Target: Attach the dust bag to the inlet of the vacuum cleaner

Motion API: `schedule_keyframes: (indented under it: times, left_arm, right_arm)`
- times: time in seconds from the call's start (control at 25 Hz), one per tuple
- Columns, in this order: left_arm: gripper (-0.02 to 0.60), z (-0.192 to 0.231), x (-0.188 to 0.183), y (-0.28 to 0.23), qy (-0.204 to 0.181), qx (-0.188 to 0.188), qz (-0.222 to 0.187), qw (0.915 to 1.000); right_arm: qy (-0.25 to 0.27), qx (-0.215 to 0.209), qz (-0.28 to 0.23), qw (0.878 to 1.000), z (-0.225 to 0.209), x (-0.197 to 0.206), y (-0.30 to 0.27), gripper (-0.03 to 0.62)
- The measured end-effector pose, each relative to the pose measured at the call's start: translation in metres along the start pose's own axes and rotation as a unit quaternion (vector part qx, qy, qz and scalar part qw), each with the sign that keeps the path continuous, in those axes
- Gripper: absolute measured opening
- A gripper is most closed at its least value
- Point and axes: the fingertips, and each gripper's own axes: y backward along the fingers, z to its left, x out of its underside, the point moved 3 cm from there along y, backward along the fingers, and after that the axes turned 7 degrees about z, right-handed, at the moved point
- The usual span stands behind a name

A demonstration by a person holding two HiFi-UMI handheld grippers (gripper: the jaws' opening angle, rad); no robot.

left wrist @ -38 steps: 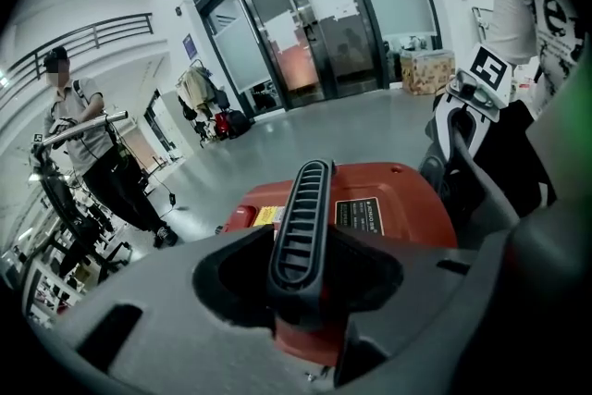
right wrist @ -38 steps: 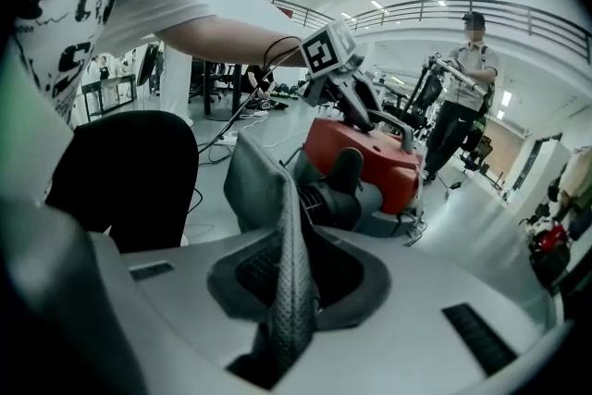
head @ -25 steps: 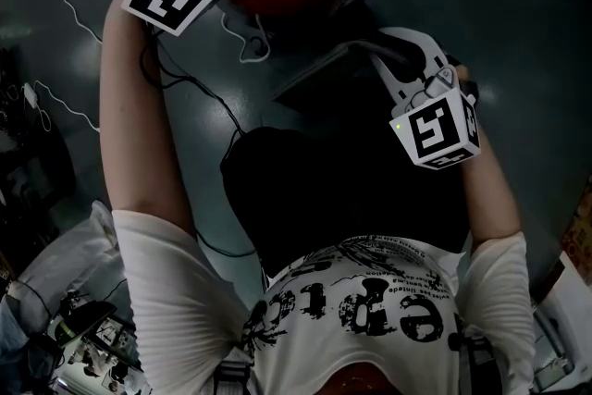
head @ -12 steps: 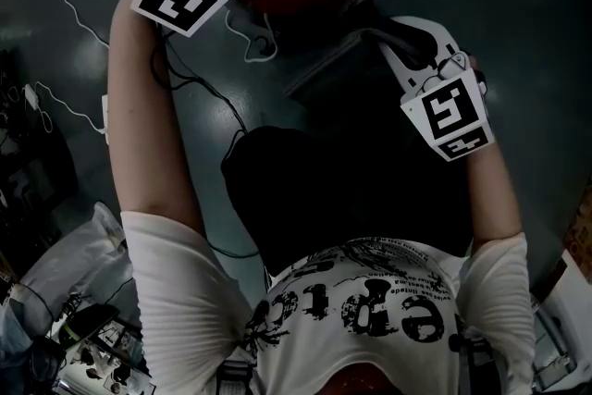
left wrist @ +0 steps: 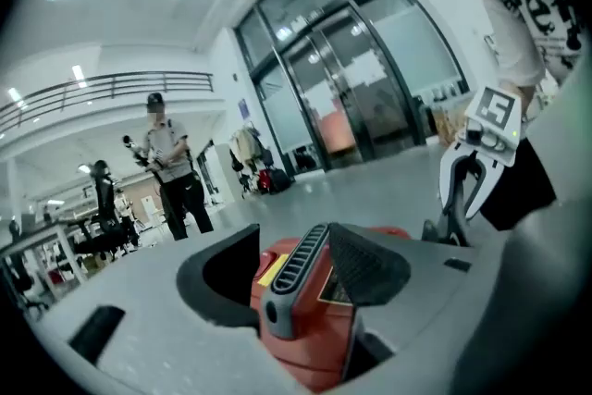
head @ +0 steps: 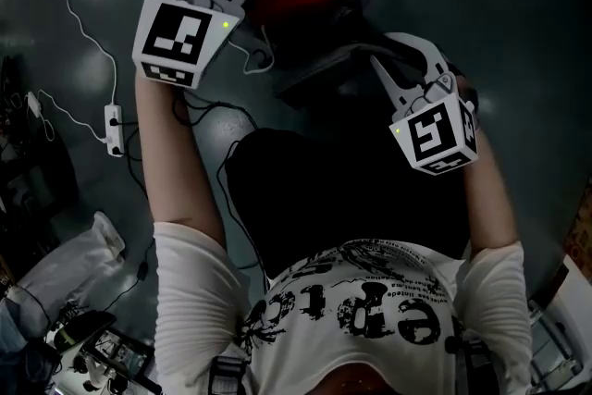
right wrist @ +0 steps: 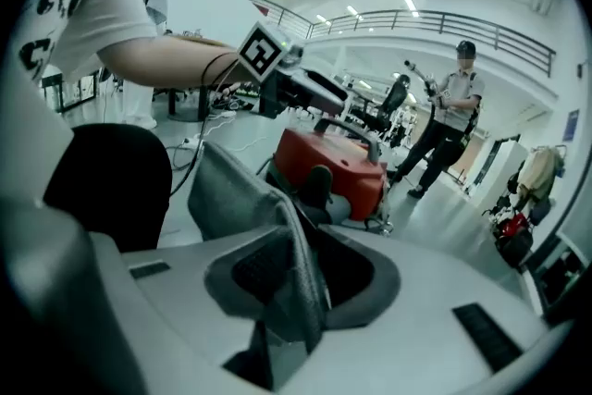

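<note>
Dust bag (right wrist: 227, 190), a limp grey sheet, is pinched by its edge in the right gripper (right wrist: 301, 287), whose jaws are closed on it. The rest of the bag rises ahead and to the left of the jaws. Just beyond it sits the red vacuum cleaner (right wrist: 333, 166) on the floor, not touching the bag as far as the right gripper view shows.

The left gripper (left wrist: 294, 280) has its jaws apart, straddling the ribbed grey handle (left wrist: 298, 256) on top of the vacuum. The handle lies against the right-hand pad, with a gap at the other pad.

Half a second ago the left gripper was at the vacuum's near side with only its marker cube showing. Now it has reached over the red body, jaws forward. The right gripper has drawn back slightly with the bag.

Far beyond the vacuum, a person (right wrist: 449, 129) stands on the hall floor.
</note>
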Motion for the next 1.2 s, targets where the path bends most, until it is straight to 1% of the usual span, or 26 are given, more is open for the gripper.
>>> schedule_keyframes:
  times: [0.08,0.12,0.16,0.2,0.24,0.28,0.32,0.36,0.44,0.48,0.52,0.56,0.6,0.64,0.68,0.8,0.88,0.92,1.0,1.08,1.2]
  left_arm:
    - [0.222,-0.009,-0.011,0.025,0.053,-0.029,-0.058,0.9965]
    - [0.222,-0.015,-0.016,0.036,0.087,-0.046,-0.082,0.9918]
    - [0.222,-0.020,-0.017,0.046,0.133,-0.062,-0.101,0.9840]
    - [0.221,-0.026,-0.016,0.056,0.185,-0.076,-0.117,0.9728]
    - [0.221,-0.034,-0.014,0.065,0.233,-0.087,-0.130,0.9597]
    - [0.221,-0.043,-0.013,0.073,0.269,-0.099,-0.139,0.9478]
    - [0.220,-0.052,-0.012,0.080,0.291,-0.113,-0.141,0.9394]
    - [0.198,-0.061,-0.012,0.086,0.301,-0.130,-0.137,0.9349]
    - [0.125,-0.076,-0.011,0.093,0.301,-0.167,-0.120,0.9314]
    - [0.089,-0.081,-0.011,0.097,0.303,-0.183,-0.115,0.9280]
    - [0.046,-0.083,-0.010,0.101,0.313,-0.196,-0.117,0.9218]
    - [0.010,-0.082,-0.009,0.105,0.328,-0.205,-0.123,0.9141]
    - [0.005,-0.079,-0.009,0.109,0.340,-0.210,-0.130,0.9073]
    - [0.005,-0.075,-0.011,0.112,0.345,-0.211,-0.136,0.9043]
    - [0.005,-0.072,-0.014,0.115,0.342,-0.211,-0.138,0.9054]
    - [0.005,-0.059,-0.035,0.125,0.307,-0.216,-0.131,0.9176]
    - [0.005,-0.049,-0.056,0.136,0.292,-0.222,-0.119,0.9228]
    - [0.005,-0.046,-0.067,0.143,0.294,-0.224,-0.107,0.9231]
    - [0.005,-0.036,-0.095,0.163,0.305,-0.229,-0.094,0.9197]
    - [0.005,-0.022,-0.135,0.187,0.313,-0.229,-0.095,0.9169]
    - [0.005,-0.006,-0.200,0.226,0.316,-0.223,-0.086,0.9181]
  right_arm:
    - [-0.015,-0.004,-0.020,1.000,0.000,-0.005,0.013,0.074]
    - [-0.031,-0.006,-0.039,0.999,-0.001,-0.011,0.020,0.074]
    - [-0.052,-0.006,-0.064,0.997,-0.004,-0.018,0.027,0.074]
    - [-0.077,-0.005,-0.091,0.993,-0.007,-0.027,0.034,0.072]
    - [-0.103,0.002,-0.116,0.988,-0.012,-0.035,0.042,0.072]
    - [-0.125,0.014,-0.137,0.983,-0.018,-0.041,0.048,0.072]
    - [-0.142,0.032,-0.153,0.977,-0.024,-0.046,0.053,0.072]
    - [-0.154,0.055,-0.166,0.972,-0.031,-0.049,0.057,0.072]
    - [-0.175,0.096,-0.196,0.960,-0.041,-0.054,0.062,0.069]
    - [-0.184,0.112,-0.214,0.953,-0.044,-0.055,0.065,0.045]
    - [-0.190,0.125,-0.233,0.946,-0.045,-0.055,0.068,0.009]
    - [-0.192,0.133,-0.250,0.940,-0.046,-0.056,0.071,0.003]
    - [-0.193,0.139,-0.263,0.935,-0.046,-0.057,0.075,0.002]
    - [-0.192,0.142,-0.269,0.933,-0.047,-0.059,0.078,0.002]
    - [-0.191,0.145,-0.269,0.933,-0.049,-0.061,0.081,0.002]
    - [-0.207,0.147,-0.263,0.931,-0.065,-0.074,0.097,0.002]
    - [-0.215,0.142,-0.264,0.930,-0.079,-0.086,0.116,0.002]
    - [-0.214,0.139,-0.266,0.930,-0.083,-0.095,0.129,0.002]
    - [-0.202,0.137,-0.275,0.930,-0.091,-0.119,0.161,0.002]
    - [-0.191,0.140,-0.277,0.931,-0.103,-0.144,0.196,0.002]
    - [-0.204,0.134,-0.276,0.930,-0.120,-0.184,0.257,0.002]
